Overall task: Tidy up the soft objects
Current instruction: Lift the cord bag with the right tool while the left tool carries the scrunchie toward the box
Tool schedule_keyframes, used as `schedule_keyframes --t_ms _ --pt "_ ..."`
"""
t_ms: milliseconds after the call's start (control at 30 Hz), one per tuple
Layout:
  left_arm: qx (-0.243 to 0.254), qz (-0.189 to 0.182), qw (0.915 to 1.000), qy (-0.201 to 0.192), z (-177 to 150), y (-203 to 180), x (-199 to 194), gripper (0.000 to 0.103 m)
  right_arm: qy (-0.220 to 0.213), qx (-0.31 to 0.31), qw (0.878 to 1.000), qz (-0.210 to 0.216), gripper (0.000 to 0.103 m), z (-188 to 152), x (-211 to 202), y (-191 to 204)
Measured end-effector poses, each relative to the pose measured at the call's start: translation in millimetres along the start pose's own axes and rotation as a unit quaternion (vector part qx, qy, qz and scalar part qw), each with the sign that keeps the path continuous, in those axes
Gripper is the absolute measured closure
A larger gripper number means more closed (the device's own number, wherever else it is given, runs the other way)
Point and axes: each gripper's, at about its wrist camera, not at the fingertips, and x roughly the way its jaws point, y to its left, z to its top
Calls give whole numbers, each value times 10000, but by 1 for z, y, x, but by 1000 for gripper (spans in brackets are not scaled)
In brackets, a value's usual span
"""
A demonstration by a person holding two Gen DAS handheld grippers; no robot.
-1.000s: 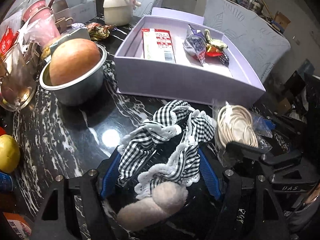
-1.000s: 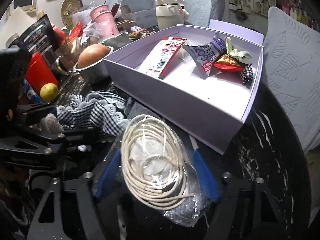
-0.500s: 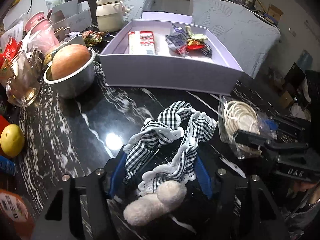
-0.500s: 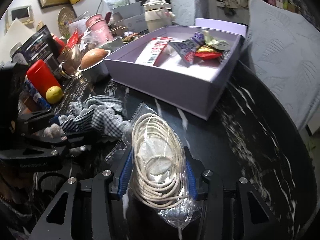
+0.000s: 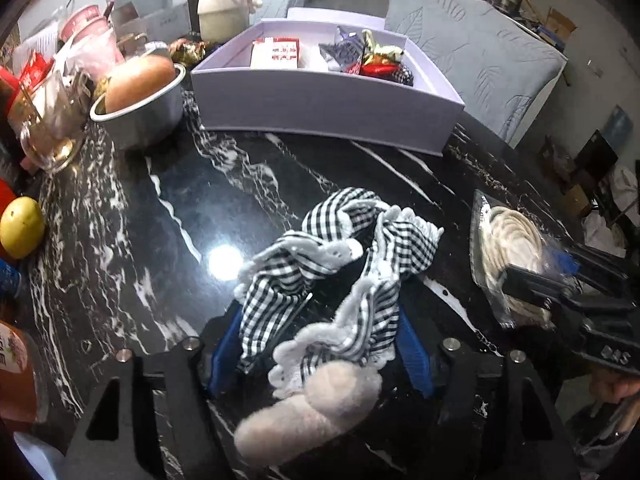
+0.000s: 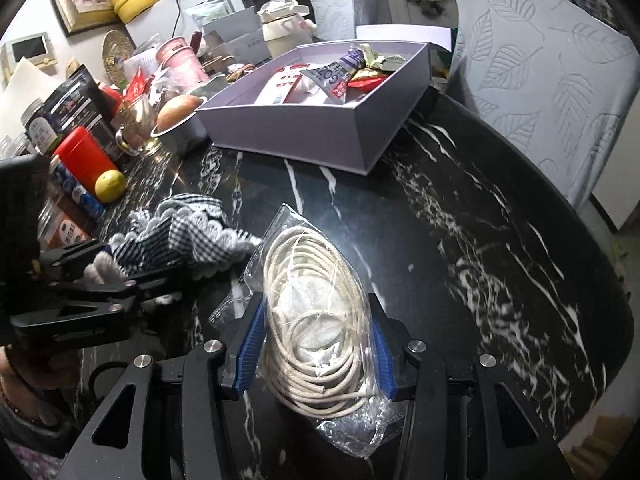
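Observation:
My left gripper point(image 5: 320, 344) is shut on a black-and-white checked cloth with lace trim point(image 5: 340, 256) that has a pink fuzzy piece point(image 5: 308, 416); it is held over the black marble table. My right gripper point(image 6: 316, 340) is shut on a clear bag of coiled cream cord point(image 6: 312, 308), also seen in the left wrist view point(image 5: 508, 248). The lilac box point(image 5: 320, 104) with snack packets stands further back; it also shows in the right wrist view point(image 6: 304, 132). The checked cloth shows at left in the right wrist view point(image 6: 180, 236).
A metal bowl with a round fruit point(image 5: 140, 96) stands left of the box. A yellow lemon point(image 5: 20, 228), a glass cup point(image 5: 48, 120), jars and packets crowd the left side. A cream kettle point(image 5: 224, 4) stands behind. Padded chairs point(image 6: 540, 80) stand beyond the table edge.
Both grippers have drawn back from the lilac box with their loads; the box now looks smaller and further away. Both grips stay shut.

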Motion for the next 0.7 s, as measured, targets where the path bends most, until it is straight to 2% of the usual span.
schedule_keyframes --t_ms 233,300,433,700 --pt "-161 -95 9996 -227 -1 4 -1 35 -48 -11 10000 47 54 -6 -5 2" --pt "-237 -113 9993 -267 -3 6 -3 42 -58 38 10000 64 54 -7 -5 1" --pt "-404 -227 9985 -306 -5 10 -8 49 -76 -5 10000 42 54 -8 -5 3" --pt "-420 -157 9980 -443 -9 7 -25 49 -176 144 9995 208 56 -11 -7 7"
